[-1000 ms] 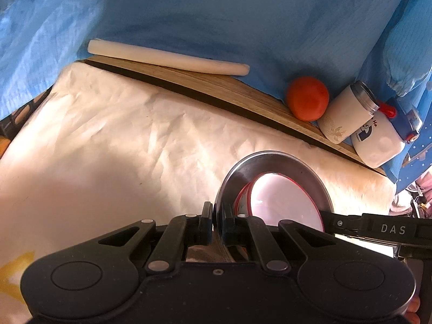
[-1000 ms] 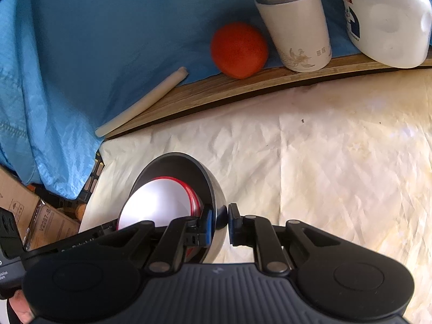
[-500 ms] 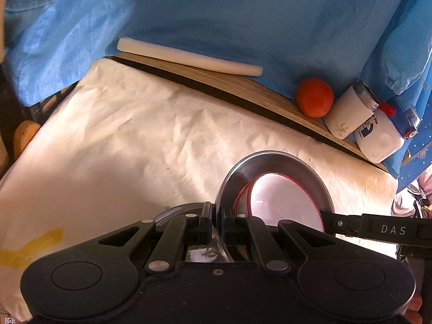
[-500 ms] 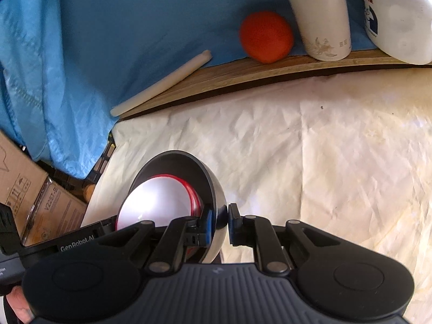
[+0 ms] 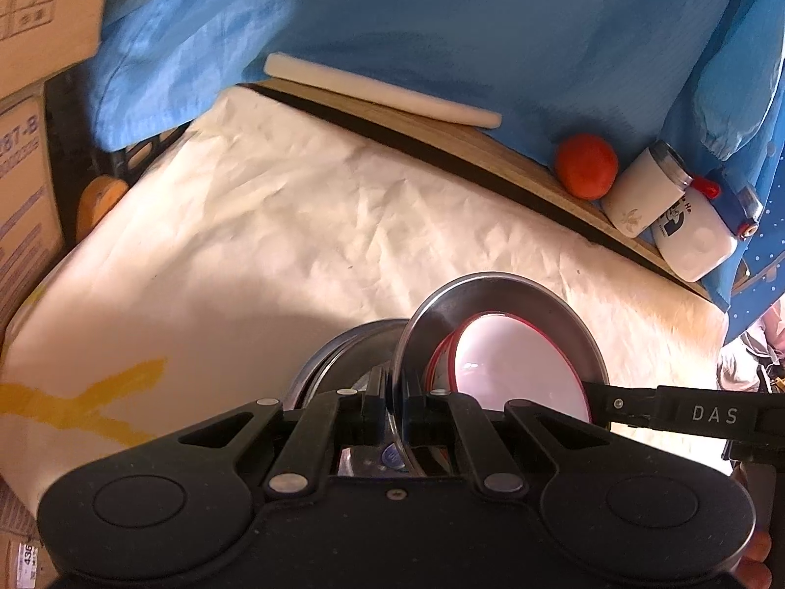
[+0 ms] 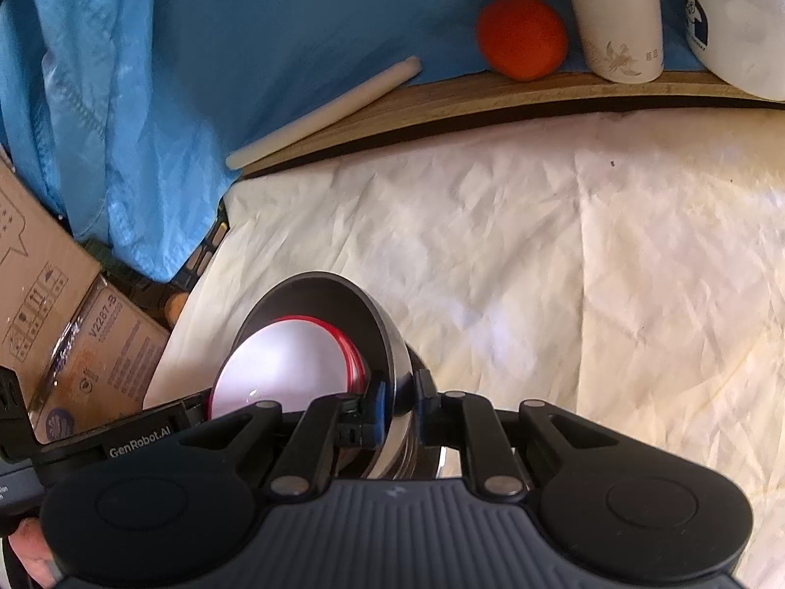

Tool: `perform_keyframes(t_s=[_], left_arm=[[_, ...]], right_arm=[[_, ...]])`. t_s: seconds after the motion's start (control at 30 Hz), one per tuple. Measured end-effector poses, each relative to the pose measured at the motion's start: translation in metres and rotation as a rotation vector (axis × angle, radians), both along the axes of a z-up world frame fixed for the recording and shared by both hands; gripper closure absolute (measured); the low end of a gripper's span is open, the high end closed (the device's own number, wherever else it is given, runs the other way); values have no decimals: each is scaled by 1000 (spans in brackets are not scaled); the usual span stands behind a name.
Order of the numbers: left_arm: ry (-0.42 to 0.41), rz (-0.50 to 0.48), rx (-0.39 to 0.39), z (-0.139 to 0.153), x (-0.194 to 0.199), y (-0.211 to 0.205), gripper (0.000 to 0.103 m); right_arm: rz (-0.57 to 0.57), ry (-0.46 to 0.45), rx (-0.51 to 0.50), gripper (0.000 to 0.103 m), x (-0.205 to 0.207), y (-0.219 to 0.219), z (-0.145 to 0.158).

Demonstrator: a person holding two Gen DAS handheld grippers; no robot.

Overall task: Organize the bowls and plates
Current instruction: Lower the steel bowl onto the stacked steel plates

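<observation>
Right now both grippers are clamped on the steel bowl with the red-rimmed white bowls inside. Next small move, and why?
Probably lower it straight down. The left gripper and right gripper pinch opposite rims of the steel bowl, which carries the red-rimmed white bowls. More steel dishware sits right beneath on the cream paper-covered table, so nesting looks close; keep it level.

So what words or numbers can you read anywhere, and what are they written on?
"DAS": black right gripper arm.
"GenRobot.AI": black left gripper arm.
"V2287-B": brown cardboard box; its smaller print is too blurred.
"Ha": white plastic bottle with blue label, cut off.
White steel-rimmed flask: tiny marks, unreadable.
</observation>
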State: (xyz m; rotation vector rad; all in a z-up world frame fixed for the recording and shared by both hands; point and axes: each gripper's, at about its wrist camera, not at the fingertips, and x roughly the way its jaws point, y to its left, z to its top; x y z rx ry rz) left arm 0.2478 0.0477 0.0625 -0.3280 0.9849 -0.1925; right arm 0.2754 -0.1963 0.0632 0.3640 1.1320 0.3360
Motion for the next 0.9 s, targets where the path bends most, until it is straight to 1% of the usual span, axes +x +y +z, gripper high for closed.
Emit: perform_keyframes(t_s=[0.27, 0.9], left_arm=[[0, 13, 19, -4, -13, 8, 100], [41, 21, 24, -14, -16, 11, 100]], right_arm=[[23, 14, 2, 90, -5, 8, -4], [47, 44, -5, 90, -4, 14, -10]])
